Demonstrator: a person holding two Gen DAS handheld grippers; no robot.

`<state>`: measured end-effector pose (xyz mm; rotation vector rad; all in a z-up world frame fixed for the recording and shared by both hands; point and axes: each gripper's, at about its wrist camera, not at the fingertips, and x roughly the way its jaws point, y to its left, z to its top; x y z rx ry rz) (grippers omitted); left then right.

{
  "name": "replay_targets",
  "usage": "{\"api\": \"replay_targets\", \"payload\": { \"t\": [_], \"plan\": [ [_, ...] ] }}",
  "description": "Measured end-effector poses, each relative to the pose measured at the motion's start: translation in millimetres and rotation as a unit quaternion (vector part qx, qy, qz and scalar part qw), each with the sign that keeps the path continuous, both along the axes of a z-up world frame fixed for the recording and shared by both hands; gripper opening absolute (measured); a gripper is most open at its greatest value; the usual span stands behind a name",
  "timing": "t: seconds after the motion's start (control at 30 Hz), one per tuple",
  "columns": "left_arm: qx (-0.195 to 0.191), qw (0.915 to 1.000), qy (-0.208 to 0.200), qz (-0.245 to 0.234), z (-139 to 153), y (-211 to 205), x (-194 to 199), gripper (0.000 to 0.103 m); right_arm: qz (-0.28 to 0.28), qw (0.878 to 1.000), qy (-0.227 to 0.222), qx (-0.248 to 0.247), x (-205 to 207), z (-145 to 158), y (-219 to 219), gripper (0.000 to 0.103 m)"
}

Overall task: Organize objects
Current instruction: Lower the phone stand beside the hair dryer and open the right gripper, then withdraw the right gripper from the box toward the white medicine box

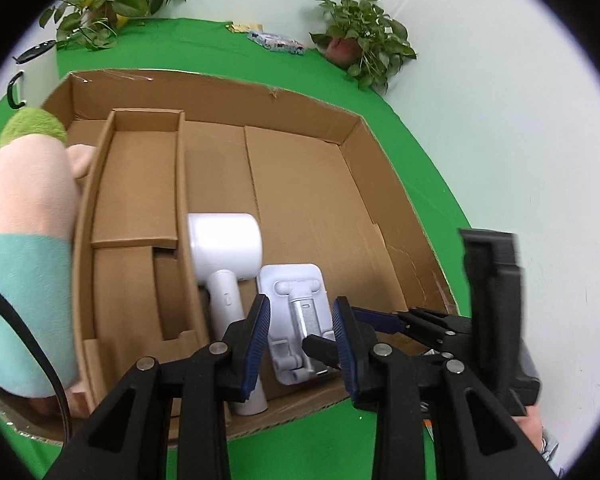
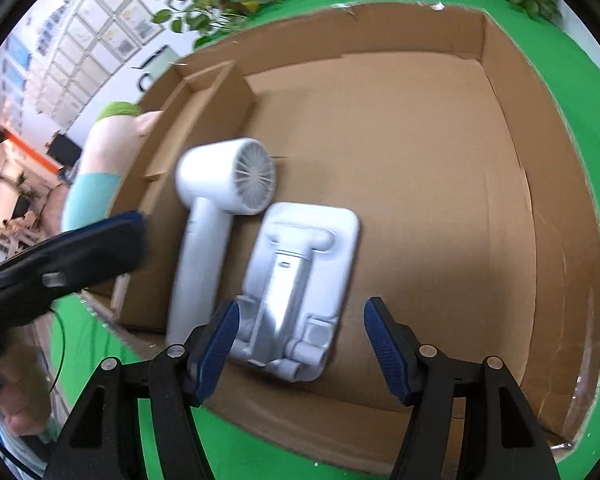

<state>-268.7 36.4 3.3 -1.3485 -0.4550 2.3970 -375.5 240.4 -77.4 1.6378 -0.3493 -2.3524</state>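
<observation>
An open cardboard box (image 1: 300, 96) lies on the green table. Inside lie a white hair dryer (image 1: 224, 248) and, to its right, a white folding stand (image 1: 296, 300), side by side. My left gripper (image 1: 300, 346) hovers over the box's near edge, its jaws a narrow gap apart with nothing gripped. A black finger (image 1: 320, 350) of the right gripper reaches in from the right. In the right wrist view my right gripper (image 2: 300, 346) stands open over the near end of the stand (image 2: 304, 272), beside the dryer (image 2: 220, 208). The left gripper's blue finger (image 2: 112, 236) shows blurred at left.
A pink plush toy (image 1: 28, 220) with a green top and teal body rests at the box's left side, beside cardboard dividers (image 1: 140, 184). Two potted plants (image 1: 364, 36), a patterned pouch (image 1: 276, 42) and a white container (image 1: 32, 76) stand at the back. A hand (image 2: 20, 392) is at left.
</observation>
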Motion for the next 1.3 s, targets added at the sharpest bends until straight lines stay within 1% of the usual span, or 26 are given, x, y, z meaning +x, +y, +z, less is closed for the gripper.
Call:
{"api": "replay_targets", "payload": {
  "t": [0.03, 0.17, 0.2, 0.27, 0.4, 0.73, 0.83, 0.87, 0.9, 0.93, 0.97, 1.0, 1.03, 1.07, 1.1, 1.13, 1.17, 1.23, 1.3],
  "plan": [
    [-0.001, 1.0000, 0.001, 0.000, 0, -2, 2, 0.030, 0.000, 1.000, 0.000, 0.003, -1, -3, -3, 0.060],
    [-0.006, 1.0000, 0.000, 0.002, -2, -6, 5, 0.030, -0.002, 1.000, 0.014, 0.028, -7, -5, -15, 0.049],
    [-0.006, 1.0000, 0.000, 0.002, -1, -9, 9, 0.030, -0.001, 0.999, 0.016, 0.032, -6, -5, -16, 0.048],
    [-0.006, 1.0000, 0.001, 0.002, -1, -12, 11, 0.030, 0.005, 0.999, 0.023, 0.044, -6, -4, -20, 0.047],
    [-0.002, 1.0000, 0.002, 0.006, -2, -15, 11, 0.030, 0.012, 0.998, 0.026, 0.052, -4, -3, -24, 0.047],
    [-0.004, 1.0000, 0.005, 0.006, -4, -14, 15, 0.030, 0.015, 0.999, 0.019, 0.049, -3, -3, -24, 0.048],
    [-0.024, 0.9994, 0.023, 0.011, 0, -12, 18, 0.030, 0.013, 0.998, 0.023, 0.049, -1, -2, -24, 0.049],
    [-0.046, 0.9978, 0.043, 0.024, 4, -11, 21, 0.030, 0.008, 0.998, 0.031, 0.055, 1, 1, -24, 0.050],
    [-0.076, 0.9933, 0.074, 0.044, 11, -9, 28, 0.030, 0.002, 0.997, 0.043, 0.063, 5, 6, -24, 0.054],
    [-0.109, 0.9848, 0.122, 0.059, 21, -6, 39, 0.032, -0.004, 0.995, 0.063, 0.077, 10, 13, -24, 0.059],
    [-0.124, 0.9782, 0.155, 0.060, 27, -3, 48, 0.040, -0.011, 0.989, 0.103, 0.101, 21, 26, -24, 0.075],
    [-0.140, 0.9695, 0.192, 0.059, 34, 1, 60, 0.049, -0.016, 0.984, 0.132, 0.117, 31, 34, -24, 0.092],
    [-0.160, 0.9604, 0.219, 0.066, 39, 5, 70, 0.077, -0.022, 0.976, 0.169, 0.135, 44, 44, -24, 0.099],
    [-0.177, 0.9516, 0.239, 0.079, 43, 7, 79, 0.092, -0.032, 0.965, 0.209, 0.152, 59, 54, -23, 0.102],
    [-0.190, 0.9405, 0.265, 0.094, 45, 10, 89, 0.092, -0.047, 0.956, 0.240, 0.165, 74, 61, -21, 0.102],
    [-0.198, 0.9320, 0.287, 0.099, 47, 12, 98, 0.092, -0.062, 0.949, 0.259, 0.169, 88, 65, -18, 0.102],
    [-0.203, 0.9284, 0.296, 0.095, 47, 16, 106, 0.093, -0.073, 0.945, 0.270, 0.168, 100, 67, -16, 0.102],
    [-0.201, 0.9297, 0.292, 0.100, 44, 17, 113, 0.093, -0.080, 0.941, 0.281, 0.170, 123, 68, -13, 0.102],
    [-0.180, 0.9330, 0.293, 0.107, 38, 18, 124, 0.093, -0.084, 0.935, 0.292, 0.180, 143, 68, -12, 0.102]
  ]
}}
